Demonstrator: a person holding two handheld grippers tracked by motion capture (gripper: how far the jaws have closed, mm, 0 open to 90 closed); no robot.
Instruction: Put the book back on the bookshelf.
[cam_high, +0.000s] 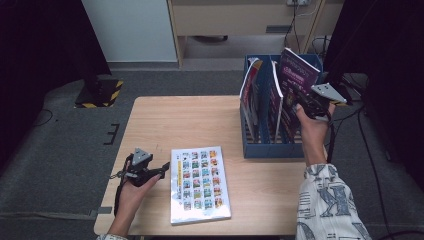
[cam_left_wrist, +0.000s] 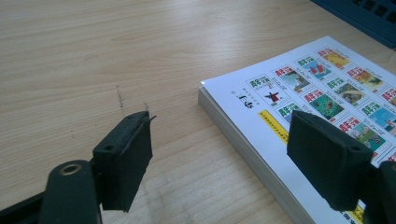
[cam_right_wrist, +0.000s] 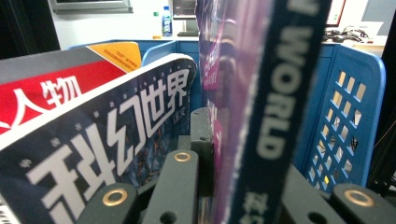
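Beside the white book (cam_high: 200, 184), left claw (cam_high: 161, 167) gapes; right claw (cam_high: 300, 107) clamps purple magazine (cam_high: 296, 75) over blue rack (cam_high: 272, 149).

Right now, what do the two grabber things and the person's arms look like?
Each is a black tool with a grey three-cornered plate on top. The left gripper has two blocky black fingers with square foam-like pads and a black cable trailing by the wrist. The right gripper has brass-ringed holes in its black arms. The right sleeve is white with a blue-grey pattern.
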